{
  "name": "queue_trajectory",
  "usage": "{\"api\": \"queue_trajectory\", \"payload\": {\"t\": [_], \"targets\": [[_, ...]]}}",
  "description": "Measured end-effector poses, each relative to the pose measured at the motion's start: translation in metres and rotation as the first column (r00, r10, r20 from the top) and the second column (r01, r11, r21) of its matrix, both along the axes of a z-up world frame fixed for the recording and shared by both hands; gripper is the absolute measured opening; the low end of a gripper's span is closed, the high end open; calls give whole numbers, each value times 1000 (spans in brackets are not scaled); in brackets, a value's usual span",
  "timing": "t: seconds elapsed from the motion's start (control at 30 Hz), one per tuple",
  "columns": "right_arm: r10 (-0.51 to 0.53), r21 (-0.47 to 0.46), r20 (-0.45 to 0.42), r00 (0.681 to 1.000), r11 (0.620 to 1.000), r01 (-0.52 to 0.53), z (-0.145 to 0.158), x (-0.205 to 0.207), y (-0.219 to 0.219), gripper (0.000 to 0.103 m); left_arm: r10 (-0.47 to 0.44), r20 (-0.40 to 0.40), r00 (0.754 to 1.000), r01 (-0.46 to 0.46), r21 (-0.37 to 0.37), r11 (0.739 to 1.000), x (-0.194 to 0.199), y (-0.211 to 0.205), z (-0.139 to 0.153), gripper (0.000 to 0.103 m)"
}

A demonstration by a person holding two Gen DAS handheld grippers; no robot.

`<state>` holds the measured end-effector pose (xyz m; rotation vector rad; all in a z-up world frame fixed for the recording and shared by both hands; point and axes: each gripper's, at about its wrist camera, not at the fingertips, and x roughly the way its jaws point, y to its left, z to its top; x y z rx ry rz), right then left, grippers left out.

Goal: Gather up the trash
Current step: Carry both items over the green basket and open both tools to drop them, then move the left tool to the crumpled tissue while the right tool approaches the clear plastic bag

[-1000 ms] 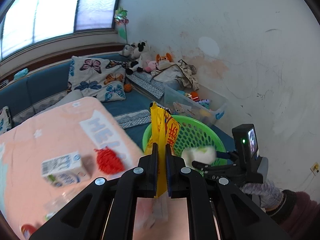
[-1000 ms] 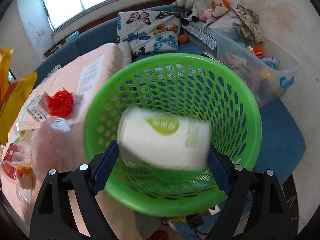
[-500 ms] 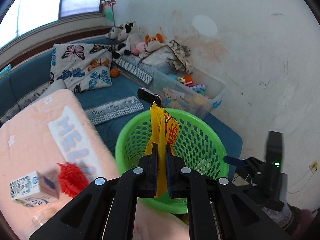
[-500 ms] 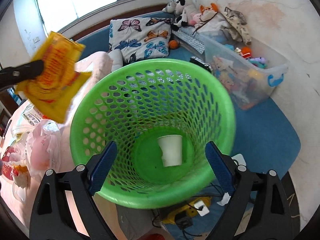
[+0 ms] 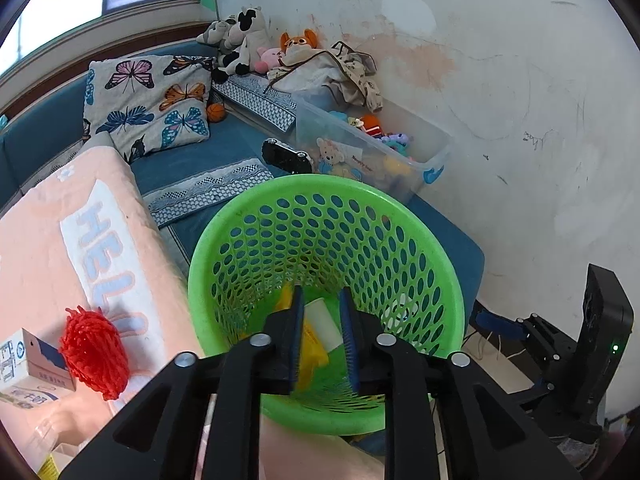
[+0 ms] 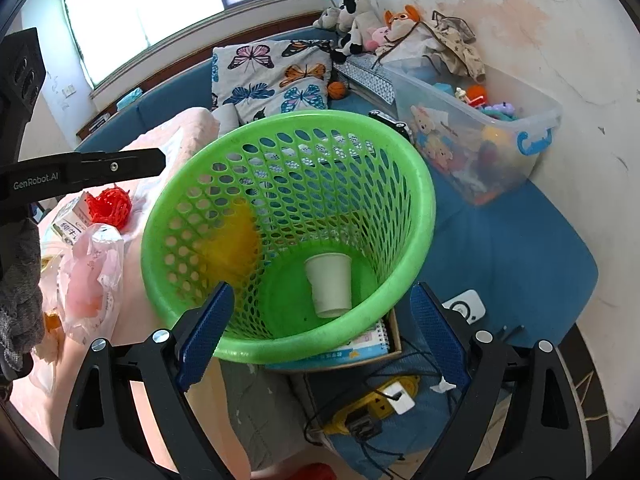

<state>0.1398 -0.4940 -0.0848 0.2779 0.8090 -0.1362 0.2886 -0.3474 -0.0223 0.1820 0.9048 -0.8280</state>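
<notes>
A green mesh basket (image 5: 400, 208) (image 6: 424, 184) stands beside the pink-covered table. A white paper cup (image 6: 330, 284) (image 5: 322, 320) lies on its bottom. A yellow snack wrapper (image 6: 236, 240) (image 5: 308, 352), blurred, is inside by the left wall. My left gripper (image 5: 322, 300) is open and empty over the basket's near rim. My right gripper (image 6: 318, 300) is wide open and empty in front of the basket. A red mesh ball (image 5: 94, 352) (image 6: 109, 204) and a milk carton (image 5: 28, 364) (image 6: 72, 224) lie on the table.
A pink plastic bag (image 6: 90, 272) lies at the table edge. A clear toy bin (image 5: 372, 152) (image 6: 476, 132) sits on the blue bench behind the basket, by the wall. A butterfly pillow (image 5: 148, 108) and soft toys lie farther back. A power strip (image 6: 376, 404) and cables lie below.
My left gripper opened and let go of the yellow wrapper, which fell into the basket. Earlier my right gripper dropped the white cup in and drew back.
</notes>
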Motion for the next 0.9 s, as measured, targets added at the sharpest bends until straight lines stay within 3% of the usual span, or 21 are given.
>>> {"api": "queue_trajectory", "payload": {"t": [0.23, 0.37, 0.5, 0.77, 0.9], "targets": [[19, 5, 13, 1000, 1000, -19, 6, -3, 11, 89, 34, 14, 999, -33, -31, 999, -5, 23, 13, 20], [45, 5, 29, 999, 999, -45, 13, -5, 24, 89, 81, 38, 996, -79, -40, 996, -12, 47, 21, 31], [80, 17, 47, 996, 997, -81, 20, -6, 41, 89, 122, 68, 990, -119, -51, 992, -24, 76, 32, 32], [184, 23, 75, 980, 982, -186, 33, 1, 87, 89, 225, 146, 963, -218, -62, 974, -51, 139, 50, 38], [236, 53, 79, 969, 969, -240, 31, 9, 110, 89, 280, 143, 949, -270, -80, 959, -58, 171, 53, 41]]}}
